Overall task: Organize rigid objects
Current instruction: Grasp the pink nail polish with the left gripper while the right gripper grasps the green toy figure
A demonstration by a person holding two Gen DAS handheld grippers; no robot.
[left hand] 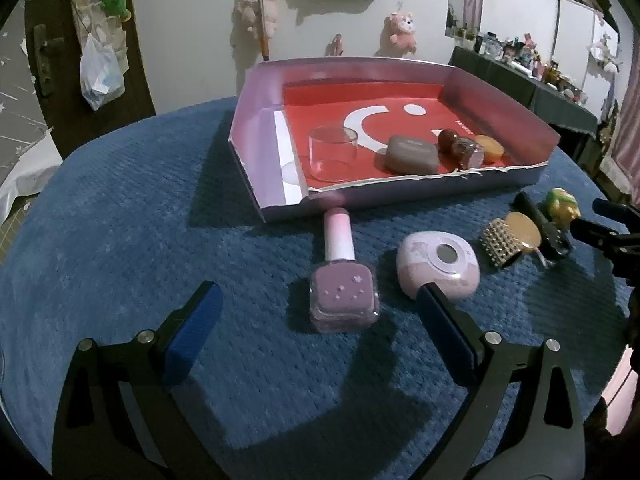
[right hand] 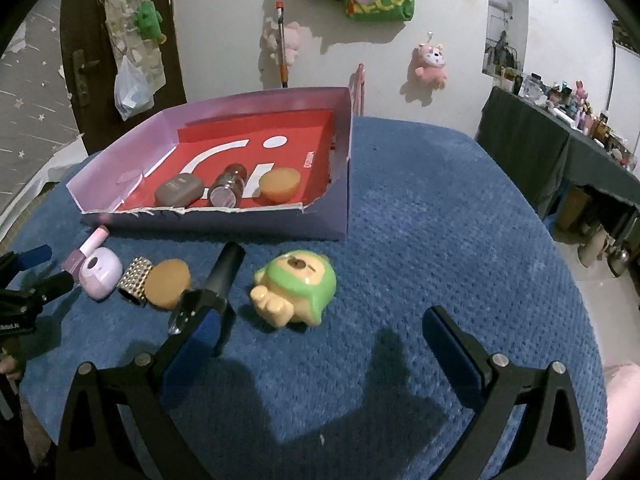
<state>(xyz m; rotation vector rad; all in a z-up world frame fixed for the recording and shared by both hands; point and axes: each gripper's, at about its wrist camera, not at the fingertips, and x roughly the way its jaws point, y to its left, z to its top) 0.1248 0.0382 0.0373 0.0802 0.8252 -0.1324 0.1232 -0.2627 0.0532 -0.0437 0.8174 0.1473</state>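
The left gripper (left hand: 318, 300) hangs over the blue worktop (left hand: 120, 240), jaws spread wide around a lilac nail-polish bottle (left hand: 342, 284) lying flat — touching neither side. Just right sits a pale round case (left hand: 438, 270), its near edge behind the right jaw. Beyond, the shallow box (left hand: 256, 128) holds a clear cup (left hand: 333, 154) and a grey case (left hand: 410, 154).
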